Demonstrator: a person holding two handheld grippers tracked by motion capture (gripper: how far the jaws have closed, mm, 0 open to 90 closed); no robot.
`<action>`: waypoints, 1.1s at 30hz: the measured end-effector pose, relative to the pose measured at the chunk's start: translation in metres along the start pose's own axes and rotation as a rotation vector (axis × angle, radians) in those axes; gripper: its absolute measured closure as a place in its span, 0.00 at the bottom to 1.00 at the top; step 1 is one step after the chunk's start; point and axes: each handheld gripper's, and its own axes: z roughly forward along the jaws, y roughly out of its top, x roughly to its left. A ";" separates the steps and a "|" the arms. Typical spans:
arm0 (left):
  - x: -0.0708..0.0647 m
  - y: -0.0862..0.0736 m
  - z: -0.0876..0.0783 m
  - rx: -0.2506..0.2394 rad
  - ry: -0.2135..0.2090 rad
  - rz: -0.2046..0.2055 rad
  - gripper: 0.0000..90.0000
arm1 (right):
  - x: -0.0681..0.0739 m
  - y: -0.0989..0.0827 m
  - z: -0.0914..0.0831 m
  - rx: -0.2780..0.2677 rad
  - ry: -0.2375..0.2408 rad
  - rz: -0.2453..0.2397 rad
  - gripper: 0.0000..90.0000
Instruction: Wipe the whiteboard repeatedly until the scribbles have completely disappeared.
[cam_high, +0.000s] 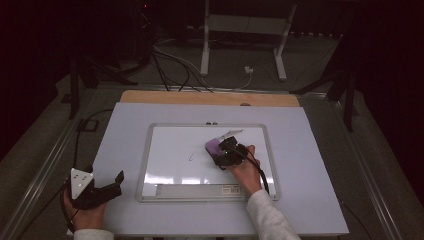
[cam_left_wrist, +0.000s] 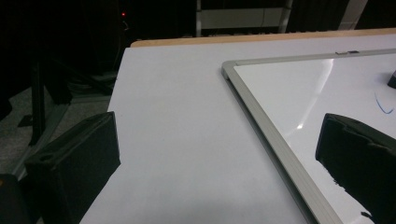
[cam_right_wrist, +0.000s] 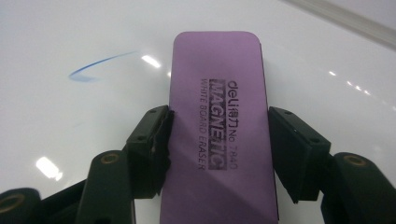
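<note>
While right gripper (cam_right_wrist: 217, 140) jaws pinch purple eraser (cam_right_wrist: 219, 126) on whiteboard (cam_high: 165, 150) | left gripper (cam_high: 107, 187) jaws spread, over desk (cam_high: 310, 165)

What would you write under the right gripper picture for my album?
Right gripper clamps a purple whiteboard eraser over the whiteboard, beside a blue pen mark.

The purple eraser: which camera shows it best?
The right gripper view: the purple eraser sits close up between the right tongs, its printed label readable, flat on the whiteboard. The high view shows a small purple patch ahead of the hand. The left gripper view catches a dark bit at its right edge, too little to identify.
</note>
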 end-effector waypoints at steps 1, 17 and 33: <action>0.000 0.000 0.000 0.001 0.000 0.002 0.01 | 0.007 -0.001 0.000 -0.002 0.030 -0.034 0.46; 0.000 0.000 -0.001 -0.004 -0.001 -0.002 0.01 | 0.001 0.004 0.004 -0.005 -0.084 0.037 0.46; 0.000 0.000 -0.001 -0.006 -0.003 -0.005 0.01 | 0.023 0.021 0.018 0.006 -0.094 0.021 0.46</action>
